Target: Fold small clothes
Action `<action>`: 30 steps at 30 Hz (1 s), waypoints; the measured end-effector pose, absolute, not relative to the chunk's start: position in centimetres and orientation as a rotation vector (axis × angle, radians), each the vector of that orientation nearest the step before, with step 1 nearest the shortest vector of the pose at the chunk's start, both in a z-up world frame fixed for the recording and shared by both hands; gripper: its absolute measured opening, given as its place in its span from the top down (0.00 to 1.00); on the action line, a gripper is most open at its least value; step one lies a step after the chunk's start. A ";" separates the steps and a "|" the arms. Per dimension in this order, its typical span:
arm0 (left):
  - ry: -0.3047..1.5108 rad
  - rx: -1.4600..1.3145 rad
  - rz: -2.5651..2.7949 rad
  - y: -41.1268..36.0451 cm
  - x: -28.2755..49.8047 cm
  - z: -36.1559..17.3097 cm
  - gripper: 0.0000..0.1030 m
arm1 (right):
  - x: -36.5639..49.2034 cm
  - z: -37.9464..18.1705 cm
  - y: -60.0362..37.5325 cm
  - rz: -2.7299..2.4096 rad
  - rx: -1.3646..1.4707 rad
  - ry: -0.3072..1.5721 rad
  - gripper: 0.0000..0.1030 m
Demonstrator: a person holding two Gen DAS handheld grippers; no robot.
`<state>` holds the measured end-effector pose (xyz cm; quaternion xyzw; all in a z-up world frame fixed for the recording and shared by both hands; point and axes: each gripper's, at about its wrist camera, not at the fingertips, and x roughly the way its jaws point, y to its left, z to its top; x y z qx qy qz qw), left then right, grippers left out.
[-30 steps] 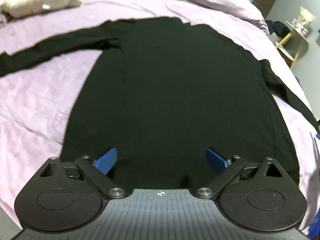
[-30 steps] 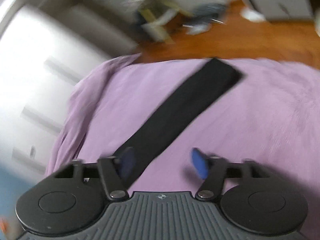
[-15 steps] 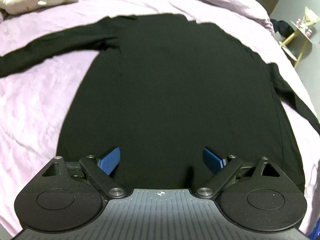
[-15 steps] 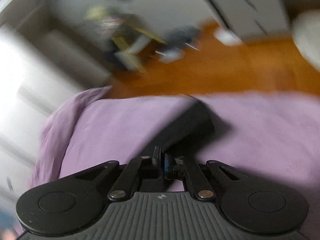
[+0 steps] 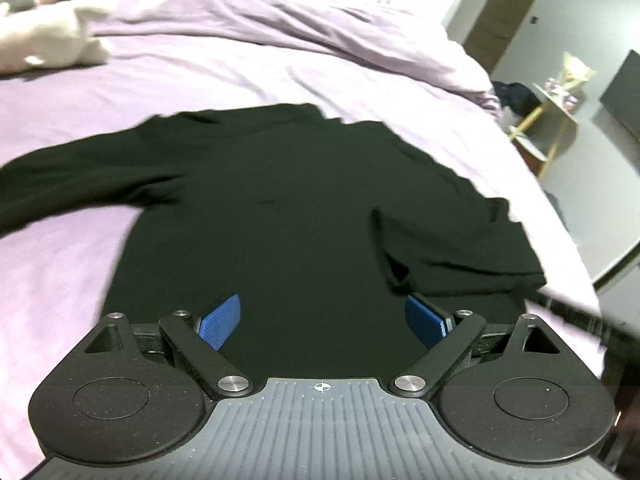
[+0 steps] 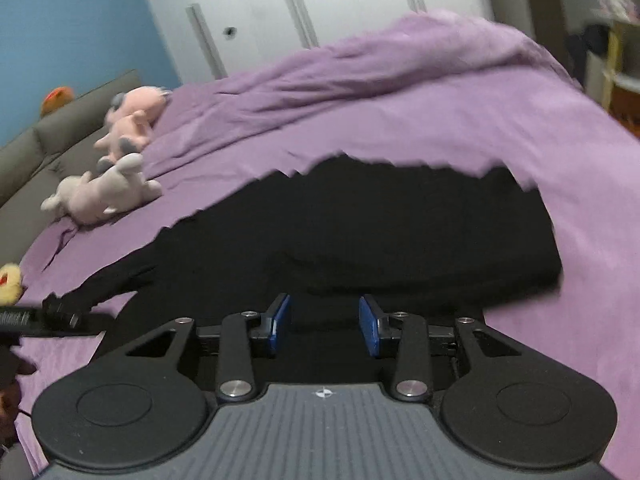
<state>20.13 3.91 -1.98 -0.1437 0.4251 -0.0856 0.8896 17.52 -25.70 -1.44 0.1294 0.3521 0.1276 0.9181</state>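
Observation:
A black long-sleeved top [image 5: 280, 216] lies flat on the purple bed sheet [image 5: 240, 64]. Its right sleeve [image 5: 452, 256] is folded in across the body; its left sleeve [image 5: 72, 176] still stretches out to the left. My left gripper [image 5: 322, 322] is open and empty, low over the hem. In the right wrist view the top [image 6: 400, 224] fills the middle, with the folded sleeve [image 6: 420, 268] just ahead of my right gripper [image 6: 324, 326], which is open and empty.
Plush toys lie at the bed's far left [image 5: 48, 44], also in the right wrist view [image 6: 104, 192]. A rumpled purple duvet [image 6: 380, 68] lies beyond the top. A small yellow-legged side table [image 5: 552, 120] stands off the bed's right edge.
My right gripper shut on the right sleeve's cuff, carried it in over the body and let it go; it is now open. My left gripper stayed open, tilting up slightly.

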 end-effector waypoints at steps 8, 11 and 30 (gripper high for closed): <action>0.978 -0.345 -0.247 0.0 29.0 -5.7 0.21 | 12.8 -4.1 -29.4 0.098 0.491 0.761 0.64; 1.053 -0.471 -0.242 -0.4 31.3 -7.7 0.28 | 12.4 -4.8 -30.9 0.068 0.514 0.766 0.64; 1.090 -0.579 -0.319 -1.3 32.4 -10.2 0.85 | 13.9 -4.9 -32.1 0.054 0.552 0.762 0.64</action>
